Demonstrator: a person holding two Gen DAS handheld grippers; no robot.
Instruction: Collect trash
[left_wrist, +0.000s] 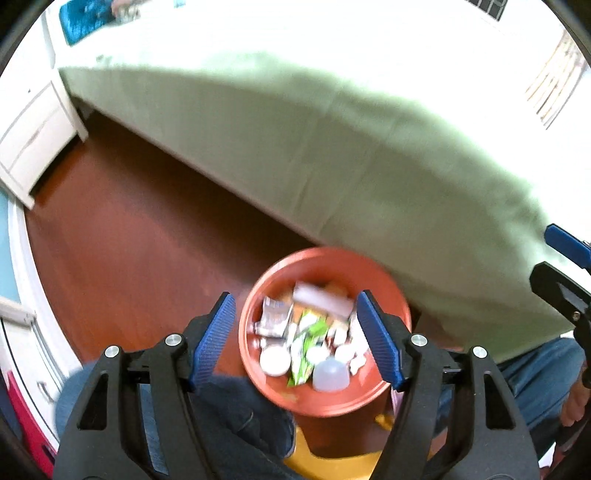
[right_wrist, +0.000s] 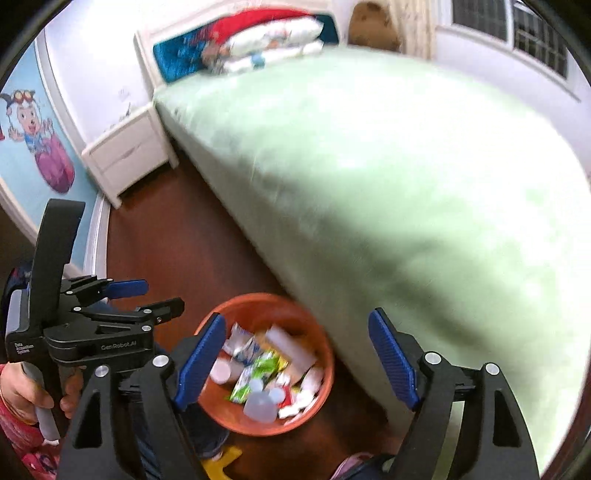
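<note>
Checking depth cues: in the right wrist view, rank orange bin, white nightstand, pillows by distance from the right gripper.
From the right gripper:
1. Orange bin, on the floor just below the fingers.
2. White nightstand, upper left, beside the bed.
3. Pillows, at the bed's far head end.

bin (left_wrist: 325, 400) trash blurred, pillows (right_wrist: 275, 37) smeared

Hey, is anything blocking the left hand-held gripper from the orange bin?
Nothing visible does. The left hand-held gripper hangs open and empty right above the orange bin, whose open top shows wrappers and a clear cup inside.
</note>
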